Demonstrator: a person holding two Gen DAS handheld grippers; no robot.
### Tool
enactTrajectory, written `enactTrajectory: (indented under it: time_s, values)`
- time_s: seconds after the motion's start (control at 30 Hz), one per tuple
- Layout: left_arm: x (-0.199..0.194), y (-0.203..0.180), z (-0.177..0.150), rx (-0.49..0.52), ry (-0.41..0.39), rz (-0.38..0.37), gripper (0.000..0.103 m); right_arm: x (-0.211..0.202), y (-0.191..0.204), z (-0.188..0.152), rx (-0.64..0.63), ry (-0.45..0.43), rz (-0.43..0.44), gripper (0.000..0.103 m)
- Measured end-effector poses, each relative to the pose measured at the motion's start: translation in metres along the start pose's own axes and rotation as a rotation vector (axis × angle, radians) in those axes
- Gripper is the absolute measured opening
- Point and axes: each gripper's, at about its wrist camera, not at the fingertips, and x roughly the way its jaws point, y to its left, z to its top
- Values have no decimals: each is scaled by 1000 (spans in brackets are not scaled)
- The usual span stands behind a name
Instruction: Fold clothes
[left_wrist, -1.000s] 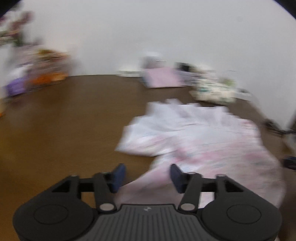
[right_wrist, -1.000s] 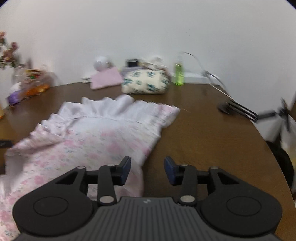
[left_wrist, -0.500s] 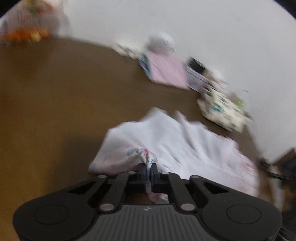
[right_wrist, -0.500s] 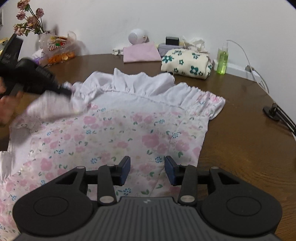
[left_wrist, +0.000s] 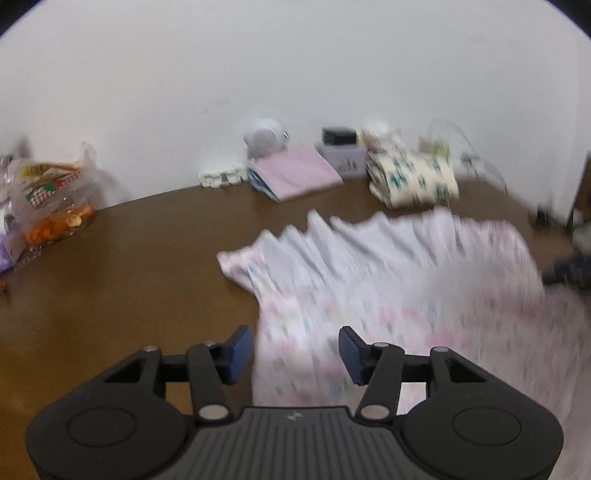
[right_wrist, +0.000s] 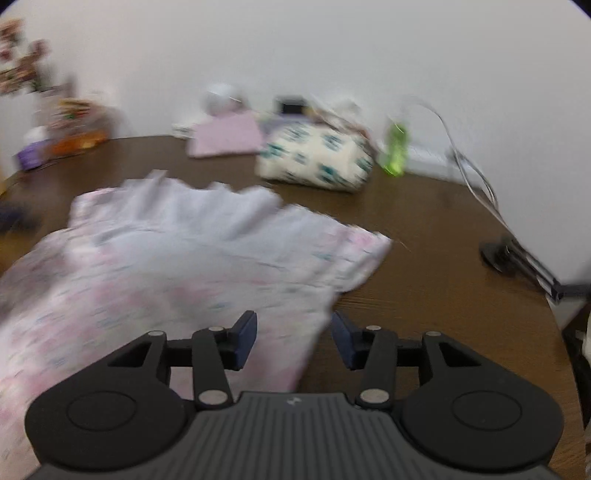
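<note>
A white garment with pink flowers (left_wrist: 388, 277) lies spread on the brown table (left_wrist: 129, 277), its ruffled sleeve pointing left. My left gripper (left_wrist: 295, 349) hovers over the garment's left edge. Its jaws are opening, and the cloth lies below the gap without being pinched. In the right wrist view the same garment (right_wrist: 166, 266) fills the left half. My right gripper (right_wrist: 293, 339) stands over its right edge, jaws opening a little, with the pads clear of the fabric. Both views are blurred by motion.
Along the back wall sit a folded pink cloth (left_wrist: 295, 173), a cream bundle with teal print (left_wrist: 413, 181), a white round device (left_wrist: 264, 138) and snack bags (left_wrist: 51, 199). A green bottle (right_wrist: 397, 151), cables and a black clamp (right_wrist: 517, 258) stand at the right.
Half a second ago my left gripper was shut on the sleeve. It has let go, spread apart and drawn back. My right gripper slid right to the garment's right edge.
</note>
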Motion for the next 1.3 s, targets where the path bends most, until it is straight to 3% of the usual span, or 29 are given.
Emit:
enactTrajectory:
  time_s: [0.1, 0.13, 0.17, 0.3, 0.4, 0.47, 0.53, 0.6, 0.63, 0.67, 0.7, 0.73, 0.77, 0.87, 1.0, 1.13, 1.23, 1.3]
  values:
    - [4, -4, -21, 20, 20, 45, 42, 15, -6, -2, 13, 41, 12, 42]
    - [8, -2, -24, 22, 34, 58, 31, 16, -4, -5, -2, 41, 11, 18]
    - [11, 0, -27, 24, 48, 71, 26, 19, -2, -8, -14, 51, 5, 1]
    - [20, 8, -30, -8, 50, 109, 36, 29, 6, -7, -56, 7, -120, 1]
    - [-1, 18, -33, -54, 65, 106, 41, 14, 9, -4, -65, -11, -143, 12]
    - [-26, 26, -43, -70, 46, 69, 66, -14, 7, -9, -85, -32, -100, 52]
    - [-37, 30, -48, -75, 25, 53, 71, -39, 2, -22, -57, -32, 9, 58]
    - [-28, 32, -45, -86, 39, 62, 69, -42, 0, -34, 24, 21, 102, 58]
    - [-20, 34, -42, -105, 53, 68, 59, -38, 3, -36, 30, 31, 92, 54]
    - [-12, 36, -39, -123, 68, 75, 42, -34, 5, -37, 34, 40, 79, 43]
    - [-6, 36, -38, -125, 82, 55, 32, -31, 8, -39, 38, 49, 66, 35]
    - [-1, 36, -37, -126, 96, 35, 14, -28, 11, -39, 29, 55, 56, 19]
    - [2, 35, -39, -117, 112, 25, 7, -26, 14, -40, 19, 61, 46, 13]
    - [-6, 25, -47, -67, 84, 39, 2, -21, 18, -39, -1, 74, 31, 5]
    - [-35, 15, -69, -117, 87, 80, 1, -7, 17, -29, -30, 72, 21, 3]
    - [-79, -17, -93, -128, 110, 59, 2, 35, 35, 10, -145, 81, 23, 3]
    - [-99, -6, -92, -243, 108, -11, 9, 70, 59, 45, -223, 103, 48, 4]
    - [-105, 14, -85, -296, 68, 59, 10, 66, 64, 61, -202, 93, 80, 9]
